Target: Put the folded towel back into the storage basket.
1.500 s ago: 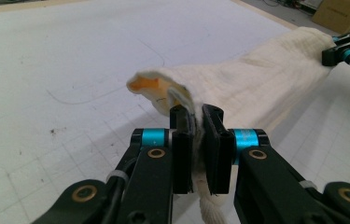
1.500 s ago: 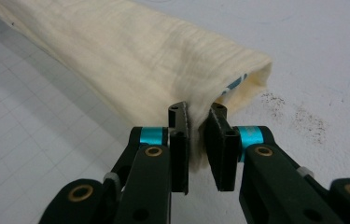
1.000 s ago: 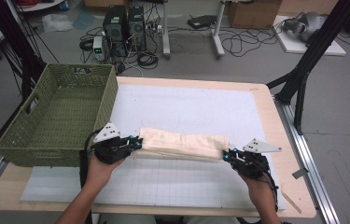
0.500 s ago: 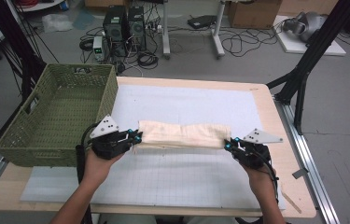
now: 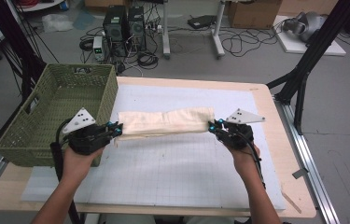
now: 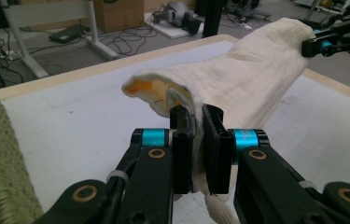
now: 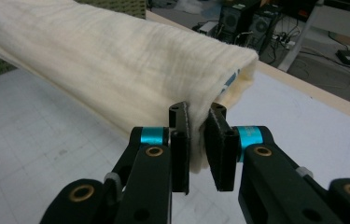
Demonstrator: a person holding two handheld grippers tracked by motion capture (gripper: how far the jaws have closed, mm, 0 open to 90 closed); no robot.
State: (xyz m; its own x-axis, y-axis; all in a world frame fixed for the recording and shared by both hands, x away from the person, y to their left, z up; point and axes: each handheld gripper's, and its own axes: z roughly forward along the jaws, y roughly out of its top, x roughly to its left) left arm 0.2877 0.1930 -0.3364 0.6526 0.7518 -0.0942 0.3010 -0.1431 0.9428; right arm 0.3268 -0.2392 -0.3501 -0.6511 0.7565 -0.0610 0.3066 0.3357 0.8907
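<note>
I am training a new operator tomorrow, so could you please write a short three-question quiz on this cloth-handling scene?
1. True or false: the cream cloth is held at both ends, by the left gripper and the right gripper.
2. Which container stands at the table's left edge?
A. a green basket
B. a blue bucket
C. a cardboard box
3. Fill in: the table is covered by a white mat printed with a ____ pattern.

Key:
1. True; in each gripper view the jaws are closed on folded cloth.
2. A.
3. Grid.
</note>
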